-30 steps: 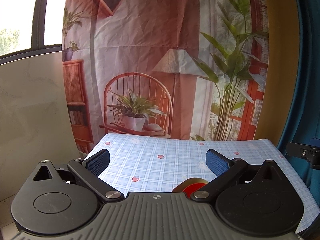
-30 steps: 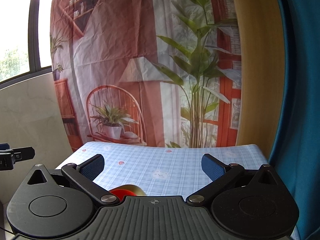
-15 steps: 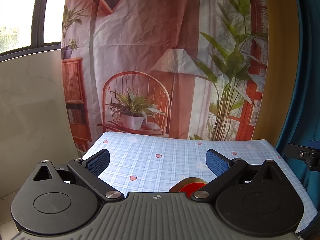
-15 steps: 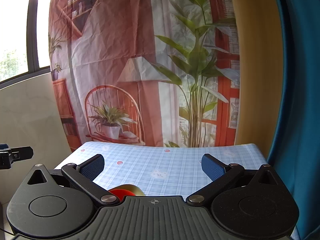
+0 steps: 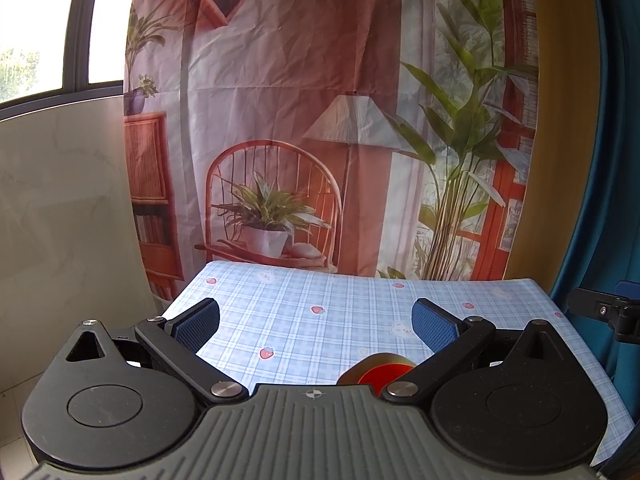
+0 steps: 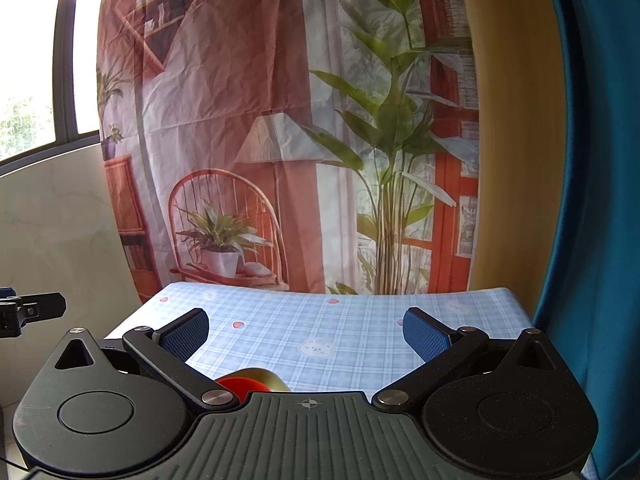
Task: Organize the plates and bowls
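Observation:
A round dish with a gold rim and red inside (image 5: 378, 370) sits on the blue checked tablecloth (image 5: 320, 312), mostly hidden behind my left gripper's body. It also shows in the right wrist view (image 6: 248, 382), low and left, partly hidden. My left gripper (image 5: 316, 326) is open and empty, held above the near part of the table. My right gripper (image 6: 306, 332) is open and empty, also above the near part of the table. No other plates or bowls are in view.
A printed fabric backdrop (image 5: 320, 120) hangs behind the table. A marble wall (image 5: 60, 220) and window are at left, a teal curtain (image 6: 600, 200) at right. The other gripper's tip shows at the edge of each view (image 5: 604, 312) (image 6: 28, 310).
Both views have shifted slightly; the table's far edge sits a little lower in frame. The dish has not moved and both grippers stay open.

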